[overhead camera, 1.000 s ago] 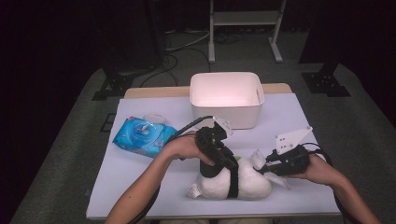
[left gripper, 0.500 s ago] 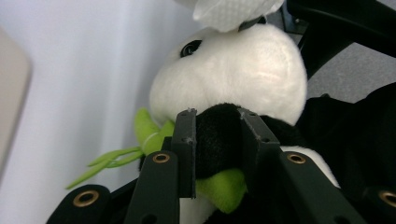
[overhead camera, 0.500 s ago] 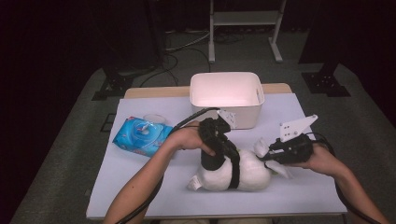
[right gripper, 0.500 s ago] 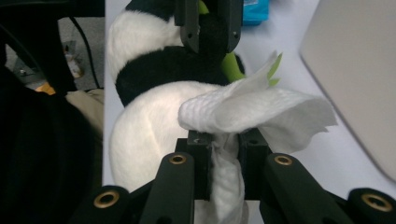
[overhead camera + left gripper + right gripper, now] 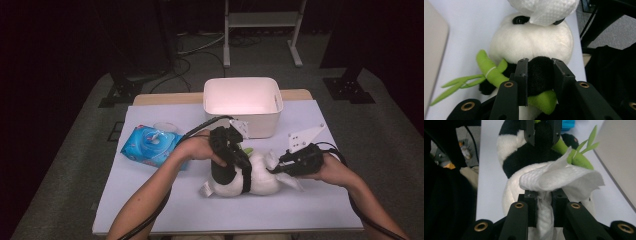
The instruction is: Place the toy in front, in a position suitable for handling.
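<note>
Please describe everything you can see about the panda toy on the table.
The panda toy is a soft plush, white with black limbs and eye patches, holding a green bamboo sprig. It lies on its side on the white table, in front of the white bin. The left gripper is shut on its black arm; a white wipe, held by the right gripper, rests against its head.

One plush panda [image 5: 250, 175], one wipe [image 5: 559, 178], one wipes pack [image 5: 150, 145], one bin [image 5: 243, 102]

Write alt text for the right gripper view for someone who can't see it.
The right gripper is shut on a white wipe that drapes over a plush panda lying on the white table. Beyond, the left gripper clamps the panda's black arm, beside its green bamboo sprig.
</note>
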`<control>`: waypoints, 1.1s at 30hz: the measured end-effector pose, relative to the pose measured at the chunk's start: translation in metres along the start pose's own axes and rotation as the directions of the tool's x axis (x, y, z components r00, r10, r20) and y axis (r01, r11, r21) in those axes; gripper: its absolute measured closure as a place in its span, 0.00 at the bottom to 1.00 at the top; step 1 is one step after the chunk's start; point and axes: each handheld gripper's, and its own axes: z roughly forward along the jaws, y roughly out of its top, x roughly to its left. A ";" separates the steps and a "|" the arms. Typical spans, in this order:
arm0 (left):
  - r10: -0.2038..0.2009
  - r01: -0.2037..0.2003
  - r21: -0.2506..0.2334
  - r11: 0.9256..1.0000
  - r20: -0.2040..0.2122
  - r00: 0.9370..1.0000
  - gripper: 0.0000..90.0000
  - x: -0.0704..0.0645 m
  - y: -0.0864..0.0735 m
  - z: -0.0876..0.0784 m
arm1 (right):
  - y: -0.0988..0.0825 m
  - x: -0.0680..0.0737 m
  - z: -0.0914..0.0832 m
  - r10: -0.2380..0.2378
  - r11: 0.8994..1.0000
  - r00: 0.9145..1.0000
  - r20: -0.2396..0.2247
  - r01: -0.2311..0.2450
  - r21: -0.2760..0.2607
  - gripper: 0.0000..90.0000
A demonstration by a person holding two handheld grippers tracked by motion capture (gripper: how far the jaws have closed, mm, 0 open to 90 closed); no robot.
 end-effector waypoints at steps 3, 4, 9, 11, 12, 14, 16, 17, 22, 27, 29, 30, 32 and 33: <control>0.011 -0.011 0.011 1.000 0.012 1.000 0.76 -0.009 -0.002 0.001 | 0.005 0.004 -0.001 -0.020 1.000 1.000 0.019 0.020 0.012 0.87; 0.017 -0.017 0.013 1.000 0.017 1.000 0.76 -0.012 -0.003 0.002 | 0.007 0.003 -0.001 -0.021 1.000 1.000 0.022 0.021 0.011 0.87; 0.023 -0.023 0.013 1.000 0.034 0.999 0.75 -0.021 -0.005 0.005 | 0.007 0.002 0.009 -0.016 0.999 1.000 0.010 0.016 0.028 0.87; 0.024 -0.024 0.016 1.000 0.042 0.999 0.74 -0.021 -0.005 0.005 | 0.005 0.004 0.014 -0.006 1.000 1.000 -0.005 0.006 0.021 0.87; 0.020 -0.020 0.013 1.000 0.044 0.999 0.73 -0.022 -0.005 0.004 | 0.004 0.005 0.015 -0.005 1.000 1.000 -0.007 0.005 0.023 0.87; 0.026 -0.027 0.011 1.000 0.047 0.999 0.71 -0.023 -0.003 0.003 | 0.002 0.006 0.015 -0.001 1.000 1.000 -0.010 0.001 0.018 0.87; 0.030 -0.030 -0.006 1.000 0.049 0.998 0.69 -0.025 -0.001 -0.002 | -0.001 0.009 0.015 0.002 1.000 1.000 -0.015 -0.002 0.019 0.87; 0.030 -0.030 -0.012 0.999 0.045 0.999 0.68 -0.025 0.000 -0.004 | -0.003 0.010 0.016 0.001 1.000 1.000 -0.019 -0.001 0.016 0.87; 0.013 -0.012 -0.039 0.999 0.005 1.000 0.68 -0.025 0.003 -0.014 | -0.007 0.017 0.017 -0.006 1.000 0.999 -0.033 0.006 0.012 0.87; -0.010 0.010 -0.021 1.000 -0.007 1.000 0.68 -0.020 -0.001 -0.011 | -0.009 0.025 0.017 -0.016 1.000 0.999 -0.044 0.017 0.018 0.87; -0.019 0.019 -0.015 1.000 -0.012 1.000 0.68 -0.018 -0.003 -0.008 | -0.007 0.026 0.015 -0.032 0.999 0.999 -0.034 0.033 0.025 0.87; -0.018 0.018 -0.012 1.000 -0.010 1.000 0.68 -0.017 -0.003 -0.008 | -0.005 0.025 0.014 -0.043 0.999 0.999 -0.023 0.044 0.029 0.87; -0.015 0.015 -0.011 1.000 0.000 1.000 0.68 -0.016 -0.004 -0.006 | -0.002 0.024 0.010 -0.049 0.998 0.999 -0.005 0.049 0.027 0.87; -0.016 0.016 -0.007 1.000 -0.003 1.000 0.68 -0.016 -0.004 -0.005 | 0.000 0.023 0.009 -0.046 0.999 0.999 0.002 0.046 0.020 0.87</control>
